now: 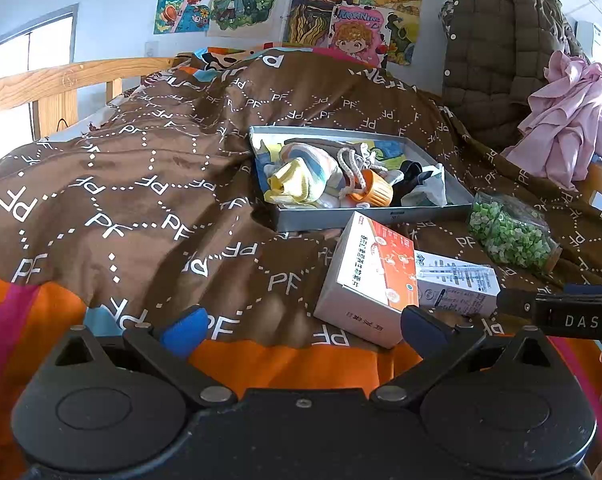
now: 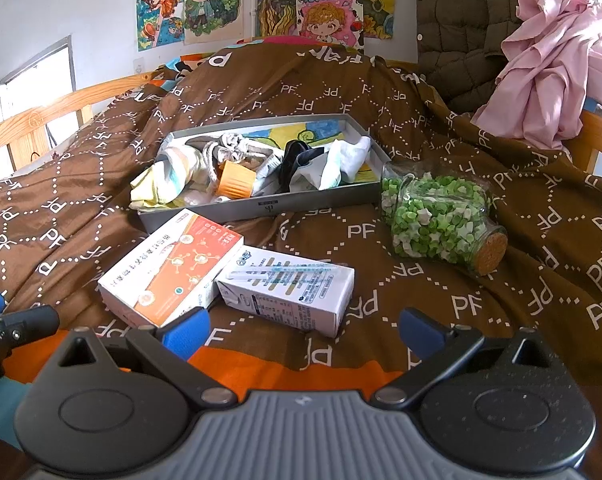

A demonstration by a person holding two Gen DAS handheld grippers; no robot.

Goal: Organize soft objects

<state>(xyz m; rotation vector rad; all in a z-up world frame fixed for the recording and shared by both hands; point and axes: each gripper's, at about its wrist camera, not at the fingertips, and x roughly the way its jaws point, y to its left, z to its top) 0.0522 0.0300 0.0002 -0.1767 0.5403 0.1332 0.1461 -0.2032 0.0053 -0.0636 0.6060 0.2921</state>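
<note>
A grey tray (image 1: pixel 365 216) (image 2: pixel 261 210) sits on the brown "PF" blanket in the middle of the bed. It holds soft items: a striped yellow and pastel cloth (image 1: pixel 301 180) (image 2: pixel 169 178), a white rope (image 1: pixel 353 168), an orange ribbed cap piece (image 1: pixel 375 190) (image 2: pixel 237 180), dark fabric (image 1: pixel 411 178) (image 2: pixel 295 158) and white cloth (image 2: pixel 349 160). My left gripper (image 1: pixel 305 330) is open and empty, low over the blanket's near edge. My right gripper (image 2: pixel 305 330) is open and empty, just short of the two boxes.
An orange and white box (image 1: pixel 371 276) (image 2: pixel 173 264) and a white carton (image 1: pixel 457 284) (image 2: pixel 289 290) lie before the tray. A corked jar of green paper stars (image 1: pixel 509 236) (image 2: pixel 441 220) lies on its side to the right. A quilted jacket (image 1: pixel 501 60) and pink cloth (image 1: pixel 569 116) (image 2: pixel 553 60) hang at the back right. A wooden rail (image 1: pixel 41 84) runs along the left.
</note>
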